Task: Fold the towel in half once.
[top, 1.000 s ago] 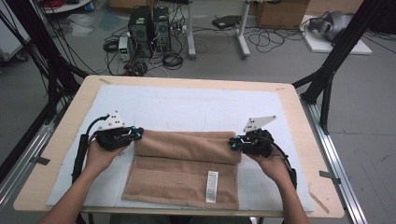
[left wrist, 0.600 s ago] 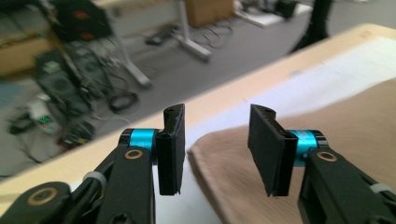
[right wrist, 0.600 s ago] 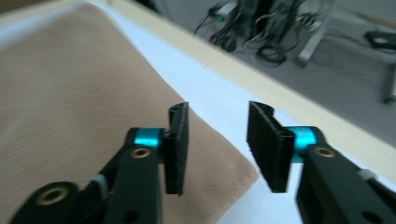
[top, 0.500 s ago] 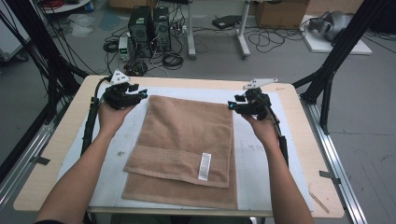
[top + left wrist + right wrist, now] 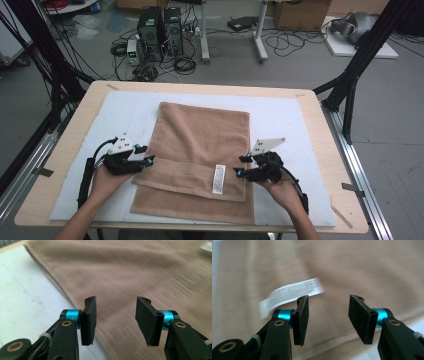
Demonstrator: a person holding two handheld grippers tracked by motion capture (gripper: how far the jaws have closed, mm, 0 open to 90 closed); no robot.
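Observation:
A brown towel (image 5: 200, 135) lies flat along the white mat (image 5: 285, 120), with a folded layer across its near part and a white label (image 5: 218, 178) on that layer. My left gripper (image 5: 145, 153) stands at the towel's left edge, and my right gripper (image 5: 241, 164) at its right edge beside the label. Both have just been opening and hold nothing. In the left gripper view the open left gripper (image 5: 116, 315) hovers over the towel (image 5: 140, 272) near its edge. In the right gripper view the open right gripper (image 5: 328, 315) hovers over the towel (image 5: 362, 270), with the label (image 5: 292, 293) just beyond the left jaw.
The mat covers most of a wooden table (image 5: 70, 130). Black frame struts (image 5: 350, 85) rise at the table's far corners. On the floor beyond are computer towers (image 5: 160, 25), cables and a desk's legs (image 5: 260, 35).
Both grippers carried the towel's far edge away from the person and spread it out. They let go and came back to the towel's near sides, jaws now apart.

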